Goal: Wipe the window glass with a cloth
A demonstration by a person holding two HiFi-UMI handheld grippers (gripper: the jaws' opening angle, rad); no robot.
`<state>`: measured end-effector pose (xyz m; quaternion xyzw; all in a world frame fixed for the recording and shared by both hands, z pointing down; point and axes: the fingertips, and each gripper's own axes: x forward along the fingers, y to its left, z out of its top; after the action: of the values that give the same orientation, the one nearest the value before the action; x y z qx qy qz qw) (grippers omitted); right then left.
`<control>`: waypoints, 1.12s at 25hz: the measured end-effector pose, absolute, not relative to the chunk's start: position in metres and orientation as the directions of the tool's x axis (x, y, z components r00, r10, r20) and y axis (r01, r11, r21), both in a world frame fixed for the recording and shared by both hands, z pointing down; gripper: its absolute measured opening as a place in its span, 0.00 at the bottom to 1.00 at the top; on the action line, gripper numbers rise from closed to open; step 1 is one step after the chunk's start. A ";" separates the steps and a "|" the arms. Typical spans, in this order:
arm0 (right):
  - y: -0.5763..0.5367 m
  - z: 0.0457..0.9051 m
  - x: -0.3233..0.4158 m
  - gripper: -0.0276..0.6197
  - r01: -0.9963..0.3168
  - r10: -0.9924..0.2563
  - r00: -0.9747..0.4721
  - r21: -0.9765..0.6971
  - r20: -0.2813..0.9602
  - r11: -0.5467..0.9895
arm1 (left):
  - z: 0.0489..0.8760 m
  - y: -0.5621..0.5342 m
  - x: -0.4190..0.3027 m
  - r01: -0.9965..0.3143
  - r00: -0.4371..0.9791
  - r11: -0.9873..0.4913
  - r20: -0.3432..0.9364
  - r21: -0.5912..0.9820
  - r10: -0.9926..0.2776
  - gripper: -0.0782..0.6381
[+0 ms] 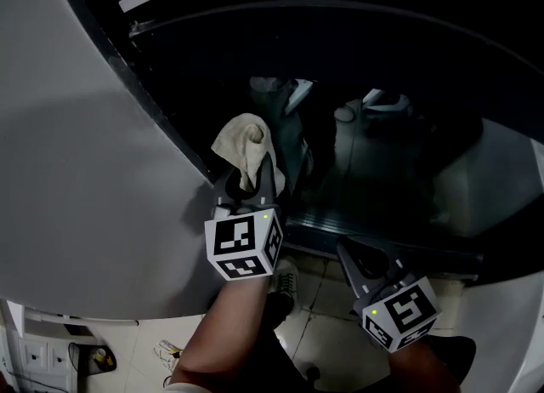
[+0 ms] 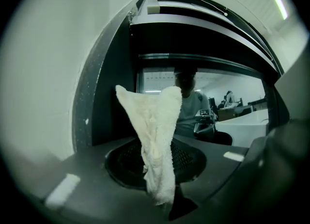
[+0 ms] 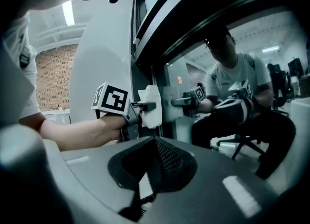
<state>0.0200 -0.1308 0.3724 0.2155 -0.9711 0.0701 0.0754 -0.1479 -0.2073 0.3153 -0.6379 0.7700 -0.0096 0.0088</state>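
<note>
The cloth in my left gripper is pale terry, soft and rough-napped, against the gripper's smooth, matt grey plastic. The window glass is dark and glossy and reflects like a mirror, while its frame looks dark, matt and finely speckled. The wall is smooth, matt off-white, and the floor tiles have a slight sheen.

So my left gripper is up at the window glass, right next to the frame on the pane's left edge. The cloth sticks up out of it, in front of the pane. The wall is further left. My right gripper sits lower and to the right, below the sill, over the floor.
</note>
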 end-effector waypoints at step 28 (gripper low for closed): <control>-0.138 0.360 0.092 0.05 -0.501 -0.487 -0.865 -0.140 0.123 0.854 | 0.325 -0.224 -0.053 -0.997 -0.083 0.083 0.030 0.001 -0.996 0.26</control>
<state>0.0922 -0.1381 0.3605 0.2567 -0.9619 0.0837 0.0416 -0.0532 -0.2244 0.3248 -0.6770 0.7358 -0.0097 -0.0115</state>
